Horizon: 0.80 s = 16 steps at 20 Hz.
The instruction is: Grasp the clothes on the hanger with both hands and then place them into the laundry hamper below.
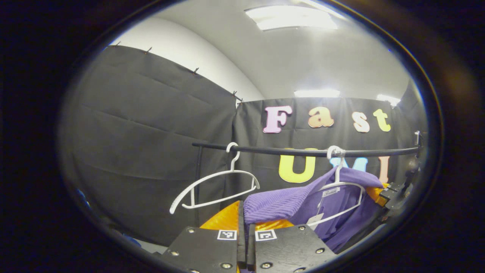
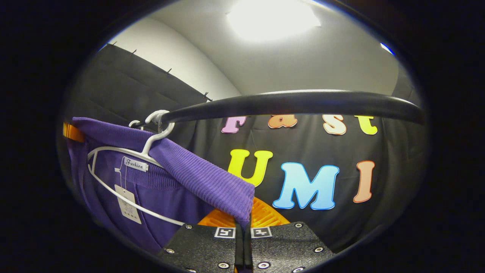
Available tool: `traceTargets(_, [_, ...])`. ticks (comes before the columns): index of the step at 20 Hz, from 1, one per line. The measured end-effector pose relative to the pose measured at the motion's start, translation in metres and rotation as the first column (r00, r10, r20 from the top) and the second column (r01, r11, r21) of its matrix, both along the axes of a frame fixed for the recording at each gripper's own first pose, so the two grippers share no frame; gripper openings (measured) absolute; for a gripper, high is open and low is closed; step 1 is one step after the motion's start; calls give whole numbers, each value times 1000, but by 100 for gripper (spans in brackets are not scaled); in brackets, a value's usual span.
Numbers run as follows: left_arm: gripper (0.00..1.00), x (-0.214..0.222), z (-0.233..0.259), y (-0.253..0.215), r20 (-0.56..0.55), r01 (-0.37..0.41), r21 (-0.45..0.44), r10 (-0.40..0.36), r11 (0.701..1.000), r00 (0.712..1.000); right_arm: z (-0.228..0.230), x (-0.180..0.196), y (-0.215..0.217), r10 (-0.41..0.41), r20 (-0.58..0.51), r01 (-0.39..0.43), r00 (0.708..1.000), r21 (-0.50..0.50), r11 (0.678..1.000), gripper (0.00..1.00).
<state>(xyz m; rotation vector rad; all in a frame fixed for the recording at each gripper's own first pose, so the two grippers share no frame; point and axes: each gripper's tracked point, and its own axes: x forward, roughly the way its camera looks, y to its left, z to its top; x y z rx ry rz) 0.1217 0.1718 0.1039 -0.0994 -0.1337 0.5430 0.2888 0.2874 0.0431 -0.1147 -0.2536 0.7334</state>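
Observation:
A purple ribbed garment (image 1: 341,212) hangs on a white hanger (image 1: 356,204) from a black rail (image 1: 288,151). My left gripper (image 1: 244,222) is shut on the near shoulder fold of this garment, with the cloth pinched between its fingers. At the garment's far shoulder a dark gripper body (image 1: 394,193) shows. In the right gripper view the same garment (image 2: 197,174) drapes over its hanger (image 2: 151,142), a tag dangling from the collar. My right gripper (image 2: 245,218) is shut on the shoulder end of the purple cloth, just under the rail (image 2: 303,102).
An empty white hanger (image 1: 212,182) hangs on the rail to the left of the garment. The rail's upright post (image 1: 197,182) stands behind that hanger. Black cloth walls close the booth on the left and at the back.

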Motion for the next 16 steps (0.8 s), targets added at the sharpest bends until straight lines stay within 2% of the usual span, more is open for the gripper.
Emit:
traceTargets(2, [2,8,3,13,28,18,-38,-17,999,999,1,-4,2,-8,30,8,1000,-12,1000,0])
traceTargets(5, [0,14,3,36,32,31,-43,-30,999,999,1,-7,8,-14,55,16,998,-28,999,0])
traceTargets(8, [2,18,9,51,3,50,-7,-50,999,999,-1,-16,19,-8,29,8,1000,-18,1000,0])
traceTargets(16, [0,33,14,85,-70,136,59,-132,989,989,5,-18,32,-13,14,13,1000,2,1000,0])
